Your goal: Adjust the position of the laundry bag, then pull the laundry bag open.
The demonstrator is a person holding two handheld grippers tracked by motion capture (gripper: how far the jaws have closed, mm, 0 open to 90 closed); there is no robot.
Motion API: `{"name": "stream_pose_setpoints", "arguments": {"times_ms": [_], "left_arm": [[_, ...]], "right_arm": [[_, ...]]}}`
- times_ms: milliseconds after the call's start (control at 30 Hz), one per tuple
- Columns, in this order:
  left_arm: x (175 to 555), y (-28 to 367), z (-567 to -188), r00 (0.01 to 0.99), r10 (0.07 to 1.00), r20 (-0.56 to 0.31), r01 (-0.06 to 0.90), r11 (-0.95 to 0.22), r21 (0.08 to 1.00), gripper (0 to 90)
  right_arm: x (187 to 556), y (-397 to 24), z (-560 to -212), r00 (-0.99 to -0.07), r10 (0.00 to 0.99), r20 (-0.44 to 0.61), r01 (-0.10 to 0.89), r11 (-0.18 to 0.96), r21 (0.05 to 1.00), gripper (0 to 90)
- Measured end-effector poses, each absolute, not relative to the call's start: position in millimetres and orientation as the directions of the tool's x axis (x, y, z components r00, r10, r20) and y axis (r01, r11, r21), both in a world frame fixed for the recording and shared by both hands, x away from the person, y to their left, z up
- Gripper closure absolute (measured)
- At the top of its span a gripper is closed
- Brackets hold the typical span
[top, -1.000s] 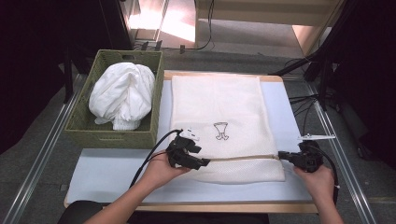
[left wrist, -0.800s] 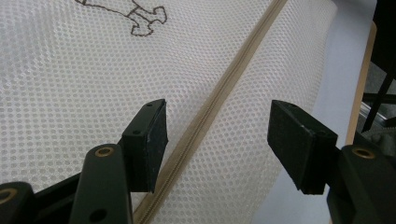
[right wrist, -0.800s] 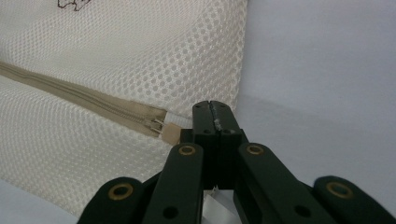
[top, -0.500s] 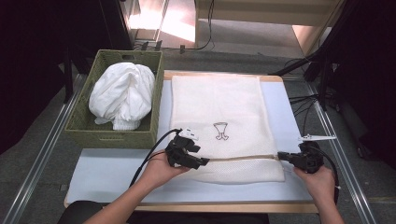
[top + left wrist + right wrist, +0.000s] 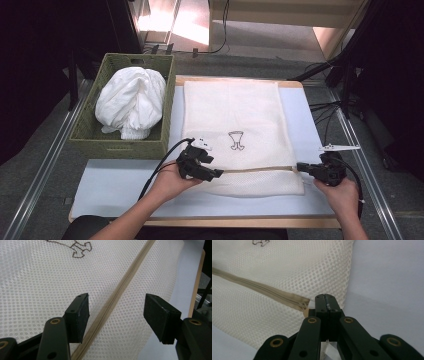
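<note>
- white mesh bag (image 5: 235, 135) lies flat on the pale blue mat (image 5: 115, 182), its left edge just beside the basket (image 5: 85, 142).
- tan zip (image 5: 257, 170) runs across the bag near its near end, from the left gripper to the right one; a small brown stitched figure (image 5: 236, 140) sits on the bag just beyond the zip.
- left gripper (image 5: 212, 173) rests on the bag at the zip's left part; in the left gripper view its jaws stand released and wide apart (image 5: 117, 315), one on each side of the zip (image 5: 117, 296), pads pressing on nothing.
- right gripper (image 5: 301, 166) sits at the bag's right edge, at the zip's end; in the right gripper view its jaws are clenched tight together (image 5: 326, 303) just beside the zip's end (image 5: 299, 301). a small tan tab shows beside the jaws, but i cannot tell whether anything is pinched between them.
- green woven basket stands left of the bag, touching the mat's edge, and holds a bundled white cloth (image 5: 131, 102).
- each gripper is held by a hand, with the forearms coming in from the near side of the bag; a black cable (image 5: 162, 162) trails from the left gripper toward the basket.
</note>
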State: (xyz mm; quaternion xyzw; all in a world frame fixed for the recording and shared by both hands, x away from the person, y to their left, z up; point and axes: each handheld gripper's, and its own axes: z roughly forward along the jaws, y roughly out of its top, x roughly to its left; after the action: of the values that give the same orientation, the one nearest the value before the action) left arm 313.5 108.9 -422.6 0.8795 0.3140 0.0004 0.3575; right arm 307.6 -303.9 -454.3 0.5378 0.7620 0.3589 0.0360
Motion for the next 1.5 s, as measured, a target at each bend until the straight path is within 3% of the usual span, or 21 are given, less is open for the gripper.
{"name": "stream_pose_setpoints", "arguments": {"times_ms": [700,900,1233,1500], "left_arm": [[314,111,-422,0.802,0.556,-0.217,0.55,-0.548,0.63,37.7],[315,111,-422,0.802,0.557,-0.215,0.549,-0.546,0.632,37.8],[315,112,-422,0.802,0.558,-0.213,0.547,-0.546,0.634,37.7],[315,110,-423,0.802,0.557,-0.215,0.548,-0.545,0.634,37.7]], "right_arm": [[302,-285,-445,-0.476,0.828,0.296,0.757,0.215,0.617,90.0],[300,-297,-446,-0.436,0.866,0.246,0.763,0.211,0.611,84.0],[307,-303,-458,-0.406,0.878,0.254,0.773,0.181,0.609,62.3],[309,-303,-465,-0.414,0.88,0.232,0.767,0.199,0.61,58.4]]}}
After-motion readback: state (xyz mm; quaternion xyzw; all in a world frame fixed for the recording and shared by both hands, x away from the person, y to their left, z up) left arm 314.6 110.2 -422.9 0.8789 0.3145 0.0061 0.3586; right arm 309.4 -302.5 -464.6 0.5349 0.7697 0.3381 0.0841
